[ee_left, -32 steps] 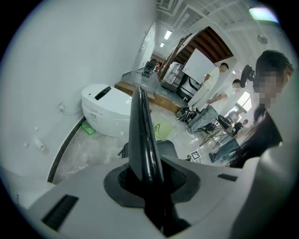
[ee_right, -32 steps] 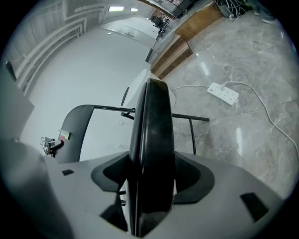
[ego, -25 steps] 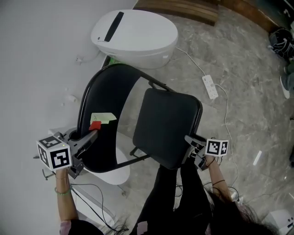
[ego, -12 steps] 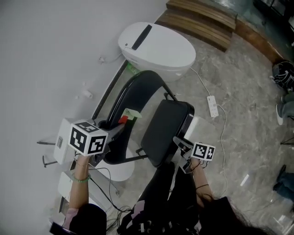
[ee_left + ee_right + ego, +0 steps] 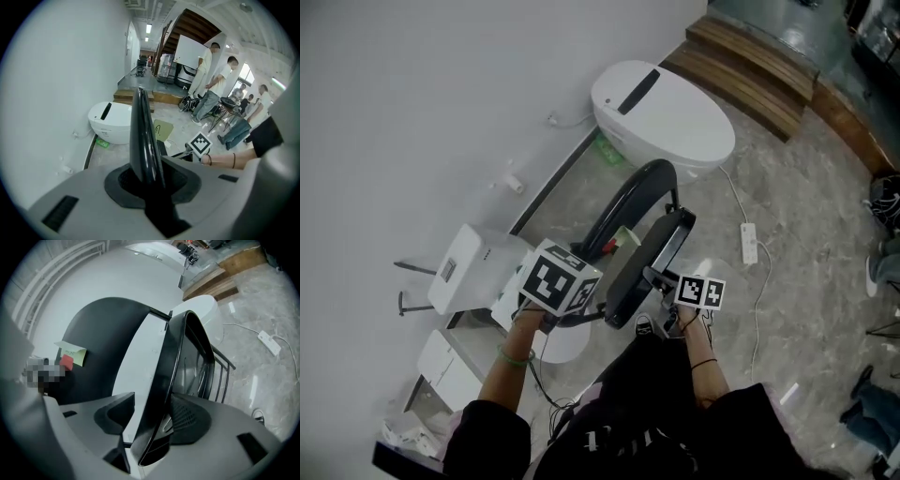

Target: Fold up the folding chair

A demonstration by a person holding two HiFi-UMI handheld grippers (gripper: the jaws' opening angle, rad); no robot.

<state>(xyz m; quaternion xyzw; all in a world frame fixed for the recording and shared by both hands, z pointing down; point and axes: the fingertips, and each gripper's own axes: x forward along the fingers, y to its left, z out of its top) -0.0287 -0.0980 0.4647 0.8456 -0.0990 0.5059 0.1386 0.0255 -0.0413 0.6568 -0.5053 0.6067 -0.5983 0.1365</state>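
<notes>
Left tongs (image 5: 149,182) clamped narrow on backrest (image 5: 140,126) edge; right tongs (image 5: 152,420) wide, just been closing, seat (image 5: 161,376) between, one pad touching.

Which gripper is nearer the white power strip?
Right. The right gripper, jaws just closing round the black chair seat, is toward the power strip; the left gripper grips the backrest farther off.

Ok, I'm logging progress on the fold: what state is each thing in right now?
Black metal-framed folding chair: partly folded.
Its padded black seat: tipped up steeply towards the backrest.
Left gripper: shut on the backrest's rim.
Right gripper: jaws just closing slightly, seat edge between them, one pad clear of it.
White toilet lid: down.
</notes>
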